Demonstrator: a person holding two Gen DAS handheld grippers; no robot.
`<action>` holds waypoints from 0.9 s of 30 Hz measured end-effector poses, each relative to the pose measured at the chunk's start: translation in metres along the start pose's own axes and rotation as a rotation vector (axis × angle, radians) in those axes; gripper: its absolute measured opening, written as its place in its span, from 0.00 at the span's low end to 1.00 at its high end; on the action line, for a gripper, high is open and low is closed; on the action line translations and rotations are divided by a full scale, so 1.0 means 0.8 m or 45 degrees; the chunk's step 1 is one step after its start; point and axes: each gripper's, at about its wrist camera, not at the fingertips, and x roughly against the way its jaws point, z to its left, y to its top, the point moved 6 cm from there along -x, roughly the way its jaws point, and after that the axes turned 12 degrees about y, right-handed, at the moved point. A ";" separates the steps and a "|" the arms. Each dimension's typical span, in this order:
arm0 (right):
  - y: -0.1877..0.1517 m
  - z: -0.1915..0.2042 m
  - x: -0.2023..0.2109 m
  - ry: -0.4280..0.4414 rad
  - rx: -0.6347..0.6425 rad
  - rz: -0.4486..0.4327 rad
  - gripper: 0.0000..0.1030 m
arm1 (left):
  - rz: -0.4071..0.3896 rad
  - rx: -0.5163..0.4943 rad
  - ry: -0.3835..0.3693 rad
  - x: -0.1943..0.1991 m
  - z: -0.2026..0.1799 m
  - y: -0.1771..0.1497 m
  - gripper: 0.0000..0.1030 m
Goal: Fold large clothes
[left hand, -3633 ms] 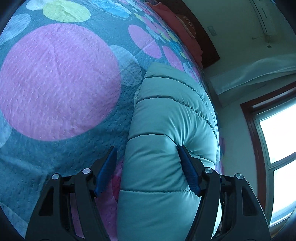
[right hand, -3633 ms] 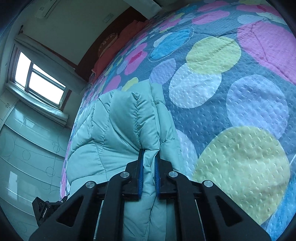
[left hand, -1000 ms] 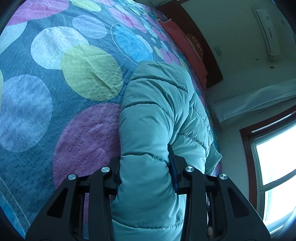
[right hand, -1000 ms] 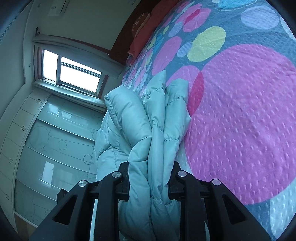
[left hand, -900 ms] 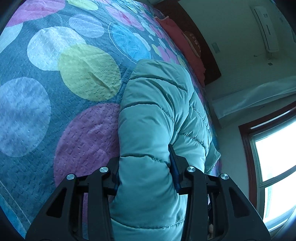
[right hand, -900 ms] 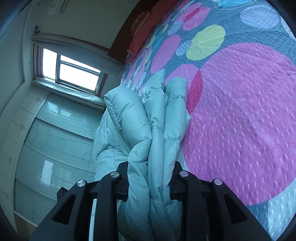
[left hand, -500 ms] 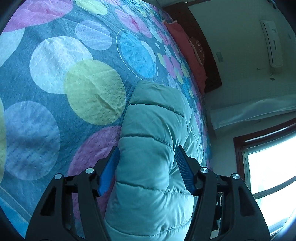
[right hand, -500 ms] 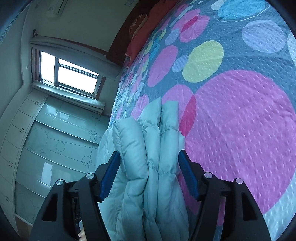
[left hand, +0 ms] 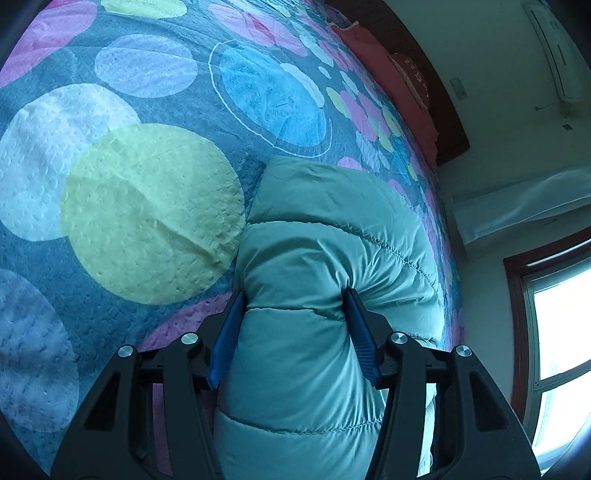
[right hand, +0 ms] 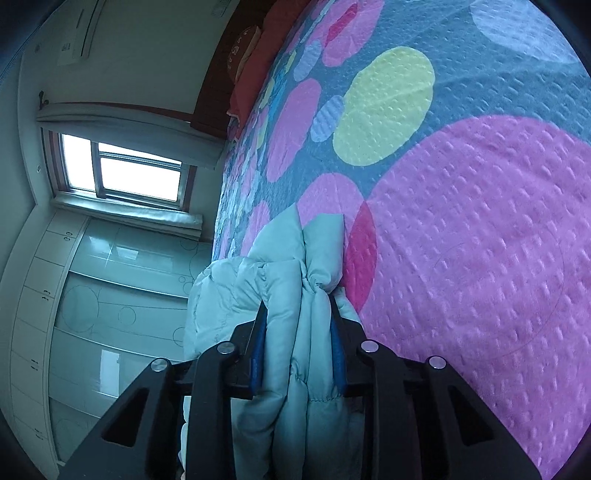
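1. Your left tongs [left hand: 293, 332] sit astride a fat quilted roll of the jacket [left hand: 317, 266]. Both blue pads [left hand: 225, 339] dent the padding at the sides, so they're clamped on it, w/ the jaws closing.
2. Your right tongs [right hand: 297, 343] pinch several bunched layers of the jacket [right hand: 295, 280]. Pads [right hand: 258, 339] press in from both sides; jaws closing here too, narrower than the left.
3. Jacket = pale teal puffer, lying folded on the bed [left hand: 147, 184], near the bed's edge on the window [right hand: 129, 170] side. In the left wrist view it runs away from the tongs as a long padded bundle, far end flat on the cover.
4. In the right wrist view, a short flap stands up just past the tips; rest of the bulk sags to the left, toward the wardrobe [right hand: 92, 295].
5. Bed cover is dark w/ big dots: yellow dot [left hand: 147, 214] just left of the jacket in the left wrist view, big pink dot [right hand: 480, 240] to the right of it in the right wrist view.
6. Red pillow [left hand: 388, 74] lies at the headboard, well apart from the jacket. AC unit [right hand: 85, 29] is on the wall.
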 end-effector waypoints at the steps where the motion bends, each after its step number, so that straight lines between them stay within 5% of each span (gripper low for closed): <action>1: -0.001 0.001 0.001 -0.005 0.008 0.003 0.30 | -0.003 -0.006 -0.001 0.003 0.001 -0.001 0.55; 9: -0.036 0.017 0.047 0.017 0.021 0.014 0.59 | -0.004 0.054 -0.001 0.041 0.031 -0.034 0.74; 15: -0.092 0.029 0.066 0.020 0.059 0.078 0.65 | -0.007 0.059 -0.026 0.071 0.042 -0.074 0.75; 22: -0.105 0.025 0.067 -0.023 0.074 0.051 0.64 | -0.014 -0.005 0.001 0.071 0.040 -0.098 0.75; 27: -0.108 0.017 0.054 -0.057 0.065 0.062 0.46 | -0.026 -0.058 0.035 0.064 0.036 -0.100 0.74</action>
